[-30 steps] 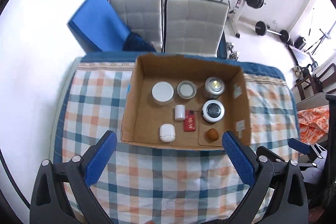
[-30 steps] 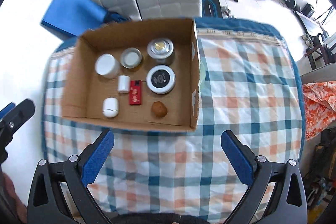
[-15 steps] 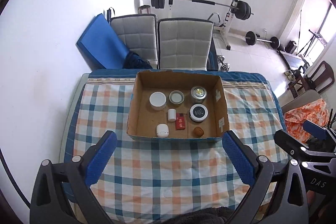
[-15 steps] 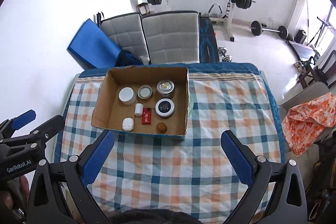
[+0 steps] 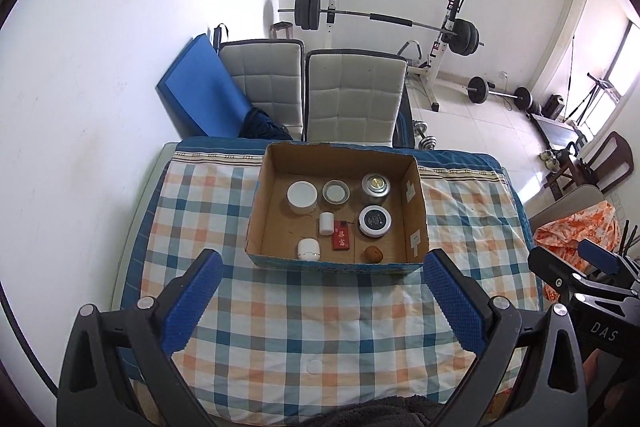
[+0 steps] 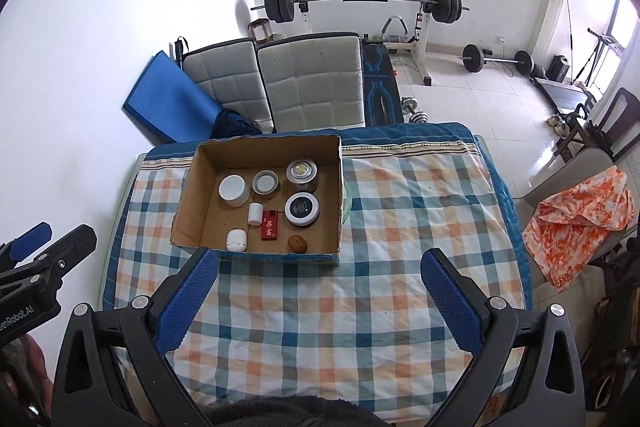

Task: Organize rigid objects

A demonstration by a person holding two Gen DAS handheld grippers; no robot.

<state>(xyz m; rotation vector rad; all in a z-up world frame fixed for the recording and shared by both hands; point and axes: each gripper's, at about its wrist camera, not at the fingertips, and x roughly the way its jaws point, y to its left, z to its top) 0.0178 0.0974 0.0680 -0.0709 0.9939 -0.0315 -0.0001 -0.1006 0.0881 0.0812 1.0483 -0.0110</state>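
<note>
Both your claws, left (image 5: 320, 301) and right (image 6: 318, 299), gape empty; pinch the light, stiff, slippery jars (image 5: 302, 195) across their sides.

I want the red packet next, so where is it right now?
The red packet lies flat in the cardboard box, near its front wall in the left wrist view, between the small white bottle and the black-lidded tin.
</note>
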